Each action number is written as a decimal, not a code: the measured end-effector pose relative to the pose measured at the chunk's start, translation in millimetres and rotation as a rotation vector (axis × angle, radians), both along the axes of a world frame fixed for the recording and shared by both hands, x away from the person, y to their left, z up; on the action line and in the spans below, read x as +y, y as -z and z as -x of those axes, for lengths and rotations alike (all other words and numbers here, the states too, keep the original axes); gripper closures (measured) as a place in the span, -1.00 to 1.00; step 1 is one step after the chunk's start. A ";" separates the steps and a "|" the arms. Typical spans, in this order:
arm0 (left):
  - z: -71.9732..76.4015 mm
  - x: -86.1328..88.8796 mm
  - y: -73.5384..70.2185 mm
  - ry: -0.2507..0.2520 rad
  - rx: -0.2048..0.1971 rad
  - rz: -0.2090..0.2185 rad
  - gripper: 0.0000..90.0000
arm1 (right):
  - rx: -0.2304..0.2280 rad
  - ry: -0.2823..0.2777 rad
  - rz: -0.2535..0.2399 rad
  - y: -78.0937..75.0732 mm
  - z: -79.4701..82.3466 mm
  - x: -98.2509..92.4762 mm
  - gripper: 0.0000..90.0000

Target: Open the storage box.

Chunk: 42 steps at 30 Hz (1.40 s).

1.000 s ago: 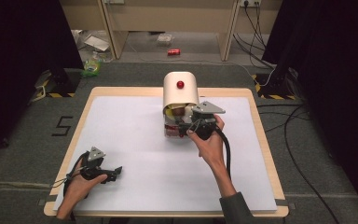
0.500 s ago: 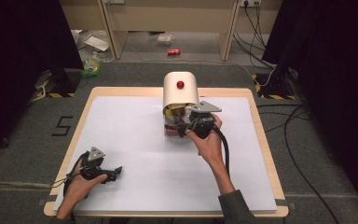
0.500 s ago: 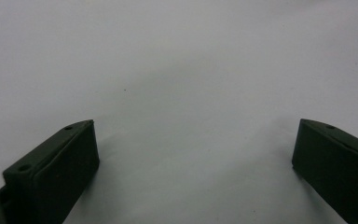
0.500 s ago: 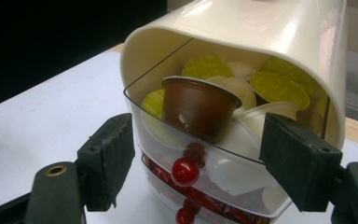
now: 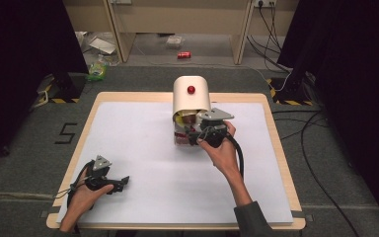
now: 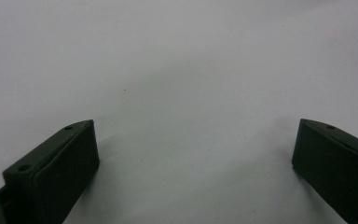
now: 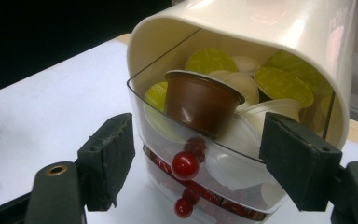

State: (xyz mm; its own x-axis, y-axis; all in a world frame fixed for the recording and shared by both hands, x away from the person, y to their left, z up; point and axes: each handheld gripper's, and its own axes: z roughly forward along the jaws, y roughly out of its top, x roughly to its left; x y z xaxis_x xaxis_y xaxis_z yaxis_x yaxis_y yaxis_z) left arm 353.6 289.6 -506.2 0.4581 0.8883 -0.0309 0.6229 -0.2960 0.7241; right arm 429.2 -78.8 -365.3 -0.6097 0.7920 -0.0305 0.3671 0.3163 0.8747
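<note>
A cream domed capsule holder (image 5: 191, 96) stands at the back middle of the white table (image 5: 138, 148). Its clear upper drawer (image 7: 242, 158) holds a brown capsule (image 7: 203, 105) and several green-lidded ones (image 7: 284, 84). A red knob (image 7: 185, 165) sits on the drawer front, with a smaller one (image 7: 183, 207) below it. My right gripper (image 5: 193, 137) points at the drawer front. In the right gripper view the right gripper (image 7: 198, 158) is open, its pads apart on either side of the knob and touching nothing. My left gripper (image 5: 123, 181) rests open at the front left, and the left gripper (image 6: 193, 154) has only bare table between its jaws.
The table has a wooden rim (image 5: 276, 133). Cables (image 5: 321, 128) trail over the floor to the right. A red can (image 5: 183, 55) and some litter (image 5: 97, 69) lie on the floor behind the table, in front of a wooden bench (image 5: 177, 19).
</note>
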 end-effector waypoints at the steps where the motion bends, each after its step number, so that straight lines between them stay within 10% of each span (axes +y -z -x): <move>1: 0.0 0.0 0.0 0.000 0.000 0.000 -1.00 | 0.000 -0.003 0.005 -0.2 1.2 -0.1 -0.41; 42: 0.0 -0.1 0.0 0.000 0.000 -0.001 -1.00 | 0.014 -0.086 0.043 0.5 40.4 -10.5 -0.38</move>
